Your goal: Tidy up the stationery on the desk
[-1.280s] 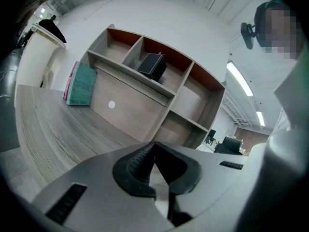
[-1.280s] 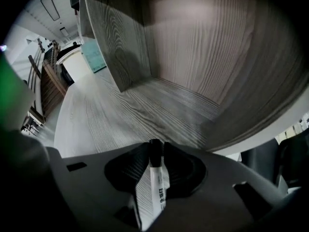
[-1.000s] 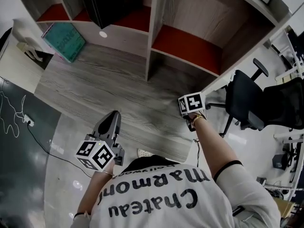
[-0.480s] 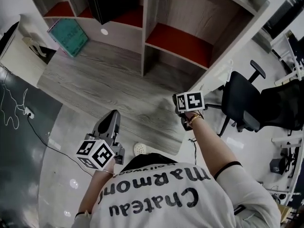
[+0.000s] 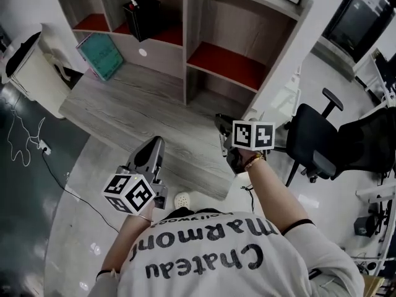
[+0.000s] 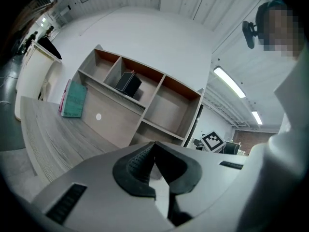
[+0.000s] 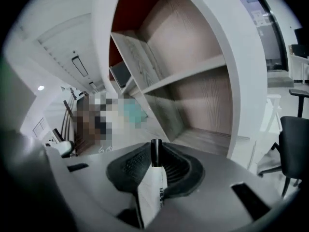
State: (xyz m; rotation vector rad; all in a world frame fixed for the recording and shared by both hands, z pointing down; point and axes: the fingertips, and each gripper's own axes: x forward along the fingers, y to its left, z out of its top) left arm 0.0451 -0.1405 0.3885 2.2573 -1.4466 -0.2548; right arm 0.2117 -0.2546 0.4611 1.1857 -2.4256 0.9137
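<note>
Notably, pen clamped in right gripper; black box up and to the left

The right gripper (image 7: 155,153) was found closed on a white pen (image 7: 152,190) with a black cap. The pen's long axis was seen to run along the jaws, with the cap end forward past the pads. The left gripper (image 6: 153,148) was noted with its jaws brought together at the tips and nothing between them.

In the head view both grippers were recorded over the near edge of the bench (image 5: 124,107). The right gripper was placed towards the bench's right end, facing the shelf unit (image 5: 247,39) standing on it.

A black box (image 5: 141,10), judged a likely holder, was observed in an upper compartment. It lay up and to the left of the right gripper and well apart from it. A teal book (image 5: 102,54) was seen leaning at the shelf's left.

It was judged that the pen would need to be carried leftward and upward, cap leading. Neither gripper was clearly nearer the box.
</note>
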